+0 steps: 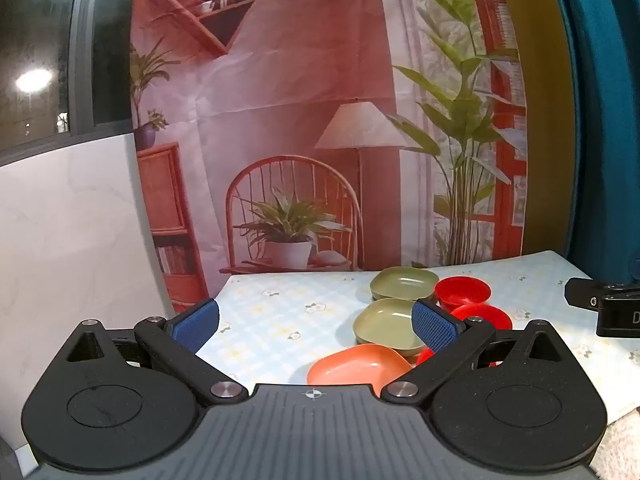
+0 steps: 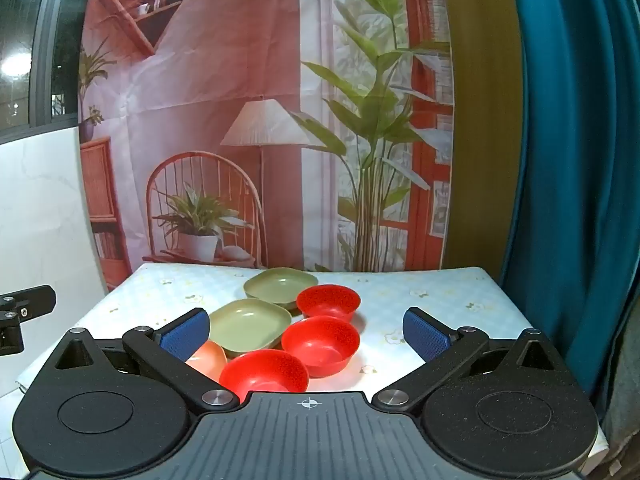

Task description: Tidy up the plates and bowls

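Note:
On the flowered tablecloth (image 2: 420, 304) lie two green square plates, one far (image 2: 280, 286) and one near (image 2: 250, 326), an orange plate (image 2: 210, 358), and three red bowls, far (image 2: 328, 302), middle (image 2: 320, 342) and near (image 2: 264, 372). My right gripper (image 2: 306, 336) is open and empty above the near bowls. In the left wrist view the green plates, far (image 1: 404, 283) and near (image 1: 386, 324), the orange plate (image 1: 358, 364) and red bowls (image 1: 462, 292) show at right. My left gripper (image 1: 316, 322) is open and empty, left of the dishes.
A printed room backdrop (image 2: 260, 120) hangs behind the table. A teal curtain (image 2: 572, 160) hangs at the right. A white wall (image 1: 60, 220) is at the left. The other gripper's black body shows at the right edge of the left wrist view (image 1: 604, 306).

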Available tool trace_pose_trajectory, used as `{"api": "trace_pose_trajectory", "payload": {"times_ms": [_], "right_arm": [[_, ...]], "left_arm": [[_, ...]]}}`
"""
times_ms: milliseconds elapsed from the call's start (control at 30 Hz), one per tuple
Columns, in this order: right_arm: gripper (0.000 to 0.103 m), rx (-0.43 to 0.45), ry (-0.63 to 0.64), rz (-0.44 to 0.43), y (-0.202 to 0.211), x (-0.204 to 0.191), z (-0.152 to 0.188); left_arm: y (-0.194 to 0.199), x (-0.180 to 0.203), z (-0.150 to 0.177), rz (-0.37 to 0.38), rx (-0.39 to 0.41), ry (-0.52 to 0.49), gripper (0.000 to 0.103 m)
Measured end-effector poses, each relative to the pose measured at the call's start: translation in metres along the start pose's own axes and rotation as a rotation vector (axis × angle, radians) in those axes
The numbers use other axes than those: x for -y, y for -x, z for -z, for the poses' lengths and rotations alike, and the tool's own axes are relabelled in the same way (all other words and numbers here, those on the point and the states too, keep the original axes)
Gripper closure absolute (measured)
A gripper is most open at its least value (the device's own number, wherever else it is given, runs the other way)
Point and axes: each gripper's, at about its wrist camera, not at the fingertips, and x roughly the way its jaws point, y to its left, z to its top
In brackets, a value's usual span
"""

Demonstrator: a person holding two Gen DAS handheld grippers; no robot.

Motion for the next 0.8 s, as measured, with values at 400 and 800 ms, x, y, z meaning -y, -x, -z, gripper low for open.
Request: {"api": "trace_pose_trajectory", "payload": {"times_ms": [400,800], "right_arm": [[0.000,0.000,0.002,0.002,-0.0015,-0.0017,0.0007],[0.000,0.001,0.003,0.002,-0.0014,0.0007,0.0003]], "left_arm": [[0.0004,-0.0016,-0.0010,-0.007,0.002,0.016,0.000],[0.0005,-0.0015,-0.0003,-0.008,0.003,0.016,0.000]]}}
